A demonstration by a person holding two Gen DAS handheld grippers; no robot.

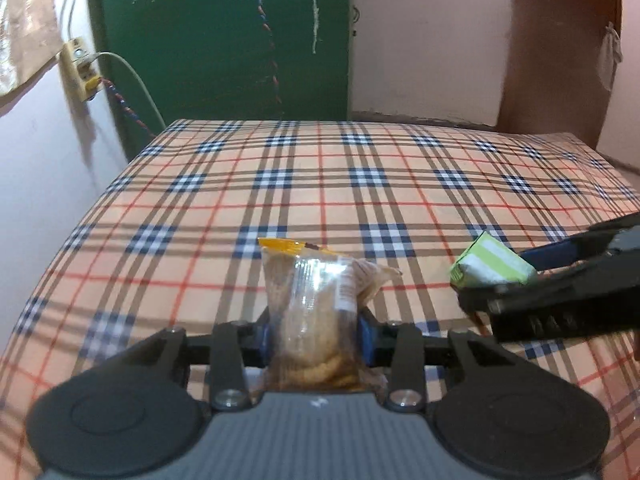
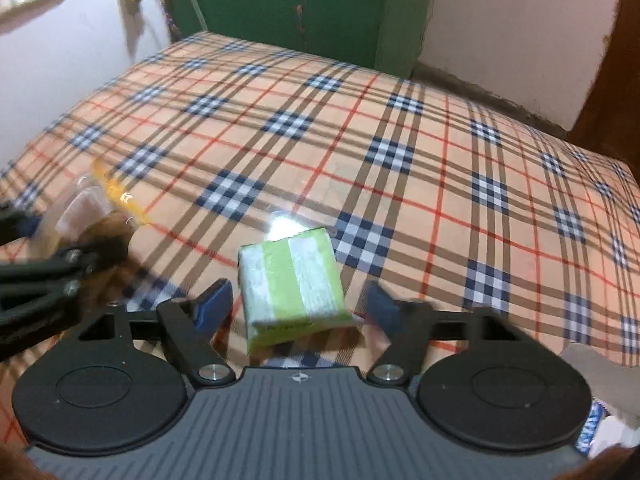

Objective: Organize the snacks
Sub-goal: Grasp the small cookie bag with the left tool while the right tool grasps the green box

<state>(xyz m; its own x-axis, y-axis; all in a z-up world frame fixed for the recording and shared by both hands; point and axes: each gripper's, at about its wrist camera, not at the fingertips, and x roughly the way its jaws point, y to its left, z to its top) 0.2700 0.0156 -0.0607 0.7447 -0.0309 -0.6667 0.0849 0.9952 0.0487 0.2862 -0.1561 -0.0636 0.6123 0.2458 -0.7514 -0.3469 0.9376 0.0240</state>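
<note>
My left gripper [image 1: 316, 338] is shut on a clear packet of brown biscuits [image 1: 316, 312] with an orange top seal, held above the plaid cloth. The packet also shows at the left of the right wrist view [image 2: 92, 216]. A green and white carton [image 2: 292, 280] sits between the fingers of my right gripper [image 2: 298, 304], whose blue pads stand apart from its sides; the carton looks blurred and tilted. The right gripper [image 1: 492, 280] with the carton [image 1: 490, 266] also shows at the right of the left wrist view.
A table under a beige plaid cloth [image 1: 320, 184] fills both views. Behind it stand a green door [image 1: 224, 40], a pink wall with a socket and cables [image 1: 80, 68], and a brown wooden panel [image 1: 560, 48]. A blue and white wrapper [image 2: 592, 428] lies at the lower right.
</note>
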